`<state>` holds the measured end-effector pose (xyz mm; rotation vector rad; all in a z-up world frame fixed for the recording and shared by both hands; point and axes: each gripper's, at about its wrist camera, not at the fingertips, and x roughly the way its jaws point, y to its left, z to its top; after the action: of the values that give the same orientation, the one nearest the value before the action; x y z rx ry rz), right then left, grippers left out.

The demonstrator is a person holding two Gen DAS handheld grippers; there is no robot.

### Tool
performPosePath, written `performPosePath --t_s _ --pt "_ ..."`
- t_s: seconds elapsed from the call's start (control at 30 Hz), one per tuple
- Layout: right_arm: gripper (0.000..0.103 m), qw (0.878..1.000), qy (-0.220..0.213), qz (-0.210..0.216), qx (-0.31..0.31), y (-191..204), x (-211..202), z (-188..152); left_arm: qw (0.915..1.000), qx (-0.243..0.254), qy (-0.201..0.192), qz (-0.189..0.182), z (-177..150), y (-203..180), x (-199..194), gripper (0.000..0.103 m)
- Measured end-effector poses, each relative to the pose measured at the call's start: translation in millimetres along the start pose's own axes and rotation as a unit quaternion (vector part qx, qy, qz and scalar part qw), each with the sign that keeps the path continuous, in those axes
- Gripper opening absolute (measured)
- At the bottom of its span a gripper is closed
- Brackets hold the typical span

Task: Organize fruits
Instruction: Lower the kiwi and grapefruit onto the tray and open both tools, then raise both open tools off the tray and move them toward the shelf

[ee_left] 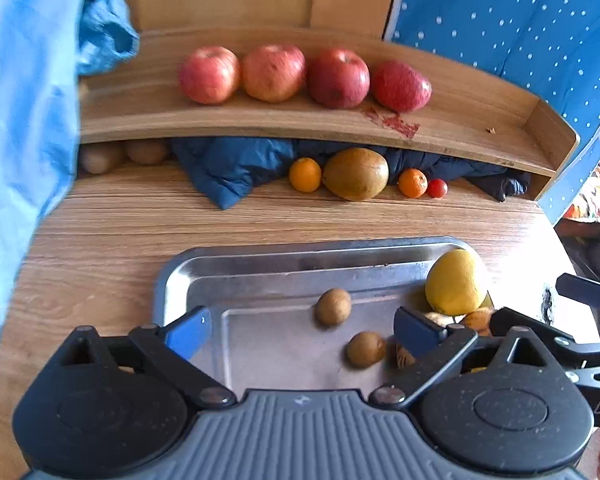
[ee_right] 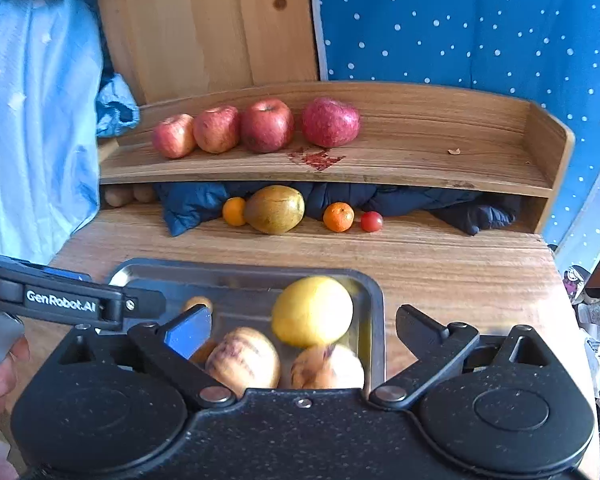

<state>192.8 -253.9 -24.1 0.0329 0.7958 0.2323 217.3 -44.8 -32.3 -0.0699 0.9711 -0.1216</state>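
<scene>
A metal tray point(ee_left: 300, 249) sits on the wooden table. My left gripper point(ee_left: 304, 332) hovers open over the tray's near side, above two brown kiwis point(ee_left: 333, 306) point(ee_left: 366, 349), holding nothing. A large yellow citrus point(ee_left: 456, 282) rests in the tray's right corner. My right gripper point(ee_right: 304, 332) is open and empty over that corner, above the yellow citrus point(ee_right: 312, 312) and two pale striped fruits point(ee_right: 244, 360) point(ee_right: 328, 366). Several red apples point(ee_left: 274, 74) line the raised shelf. Below it lie two oranges point(ee_left: 305, 175) point(ee_left: 413, 183), a mango point(ee_left: 356, 174) and a cherry tomato point(ee_left: 437, 188).
Dark blue cloth point(ee_left: 228, 168) is stuffed under the shelf point(ee_left: 460, 136), with two brown fruits point(ee_left: 100, 157) at its left end. Light blue fabric point(ee_left: 24, 120) hangs at the left. A dotted blue curtain point(ee_right: 480, 24) hangs behind. A hand point(ee_right: 4, 364) holds the left gripper.
</scene>
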Motion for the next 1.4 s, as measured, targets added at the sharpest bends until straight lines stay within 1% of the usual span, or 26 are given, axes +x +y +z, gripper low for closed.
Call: performPosePath --t_s 0.17,0.37,0.47,0.6,0.77,0.9,1.03,1.2,1.4 --pt "0.102 1.000 -0.009 0.004 -0.005 8 -27 -20 0.9997 -0.016 -0.012 0.013 -29 10 -29 0.102" --pt "0.102 1.000 0.002 0.009 -0.005 18 -50 -47 0.9985 -0.043 -0.006 0.033 -72 24 -54 0.102" --pt "0.102 1.000 0.014 0.011 -0.002 20 -58 -59 0.9974 -0.056 0.009 0.044 -92 32 -63 0.102" --pt "0.102 0.998 0.055 0.007 0.003 25 -59 -72 0.9952 -0.075 0.033 0.053 -107 41 -72 0.102" --pt "0.102 0.994 0.110 0.018 0.017 32 -51 -84 0.9932 -0.062 0.061 0.078 -113 44 -75 0.102" --pt "0.102 0.991 0.127 0.027 0.019 39 -47 -88 0.9927 -0.057 0.070 0.080 -113 46 -75 0.102" --pt "0.102 0.991 0.132 0.031 0.019 43 -42 -86 0.9927 -0.047 0.077 0.080 -110 46 -72 0.102" --pt "0.102 0.991 0.130 0.040 0.003 49 -35 -73 0.9936 -0.035 0.081 0.069 -100 49 -62 0.102" --pt "0.102 0.993 0.109 0.042 -0.022 55 -22 -45 0.9953 -0.037 0.070 0.057 -69 54 -44 0.102"
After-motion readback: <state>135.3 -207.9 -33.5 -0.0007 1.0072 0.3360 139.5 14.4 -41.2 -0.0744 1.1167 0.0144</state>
